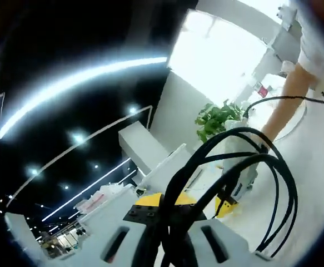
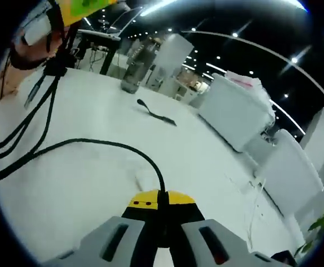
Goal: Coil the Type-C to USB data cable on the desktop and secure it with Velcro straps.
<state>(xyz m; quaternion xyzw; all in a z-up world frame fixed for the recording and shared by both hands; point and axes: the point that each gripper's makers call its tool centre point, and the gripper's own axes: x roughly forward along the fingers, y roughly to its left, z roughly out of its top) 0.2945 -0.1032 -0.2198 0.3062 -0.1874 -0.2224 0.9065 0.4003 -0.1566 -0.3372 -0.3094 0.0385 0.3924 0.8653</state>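
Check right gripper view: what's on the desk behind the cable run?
Behind the black cable on the white desk: a dark strap, likely Velcro, lying flat, and farther back a clear bottle. The desk under the right gripper is hidden.

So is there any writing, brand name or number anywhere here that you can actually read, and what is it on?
None can be read.
The black cable, the left gripper and the right gripper bear no visible lettering.
The pinkish items on the white box in the right gripper view, and a red patch on the far counter in the left gripper view, may carry print, but are too small and blurred.
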